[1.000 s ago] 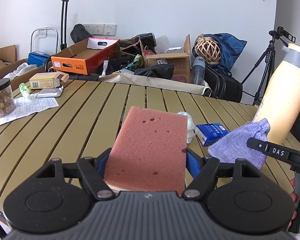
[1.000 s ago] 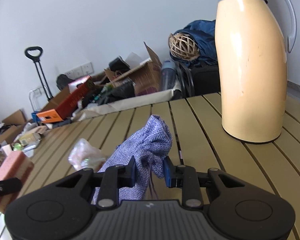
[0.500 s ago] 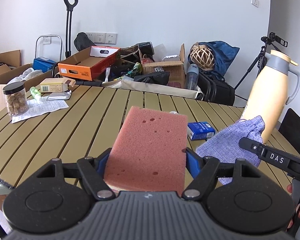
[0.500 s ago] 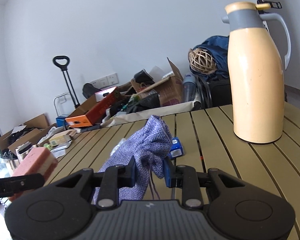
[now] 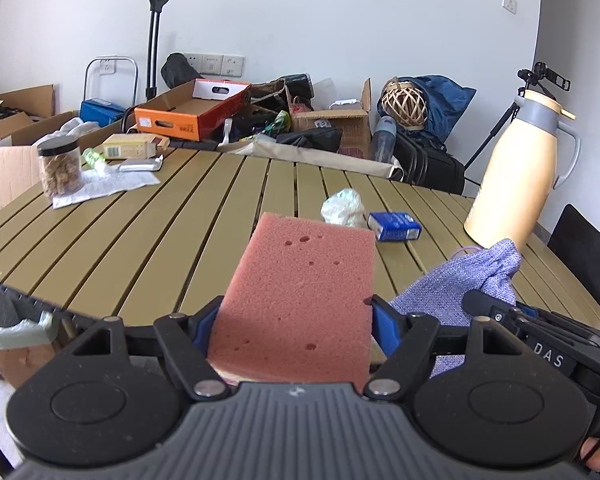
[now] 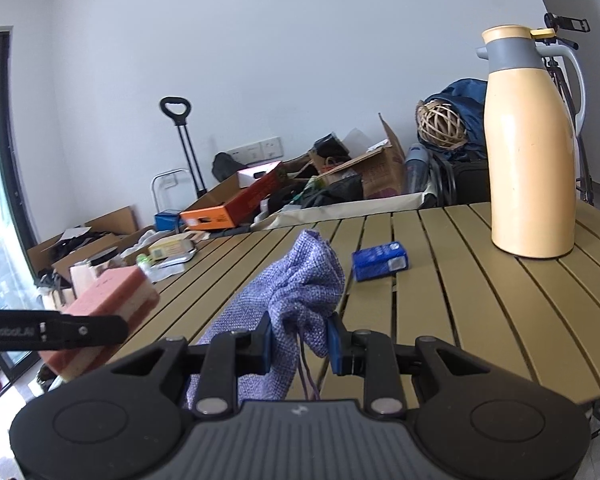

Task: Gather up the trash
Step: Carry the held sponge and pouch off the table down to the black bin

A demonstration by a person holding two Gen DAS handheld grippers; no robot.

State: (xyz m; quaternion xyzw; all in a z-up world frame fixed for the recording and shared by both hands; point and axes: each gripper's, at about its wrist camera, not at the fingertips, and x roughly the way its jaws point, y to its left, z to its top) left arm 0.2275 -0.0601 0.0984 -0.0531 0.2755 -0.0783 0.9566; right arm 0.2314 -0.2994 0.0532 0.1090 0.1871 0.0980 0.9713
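Note:
My left gripper (image 5: 296,324) is shut on a pink sponge (image 5: 300,296), held flat above the near edge of the slatted table (image 5: 160,232). The same sponge (image 6: 112,300) shows at the left of the right wrist view. My right gripper (image 6: 300,340) is shut on a purple woven pouch (image 6: 300,280), whose cord hangs down; the pouch (image 5: 460,284) also appears at the right of the left wrist view. On the table beyond lie a crumpled clear wrapper (image 5: 342,206) and a small blue carton (image 5: 394,226), also seen as the blue carton (image 6: 380,260).
A tall cream thermos jug (image 6: 530,148) stands at the table's right. At the far left are a jar of snacks (image 5: 60,164), paper, a small box and a foil pack. A lined bin rim (image 5: 16,328) sits below the table's near-left edge. Boxes and bags crowd the floor behind.
Both grippers have drawn back from the table with sponge and pouch still held. The table items look farther away, the wrapper has come into view past the sponge, and the bin rim has appeared.

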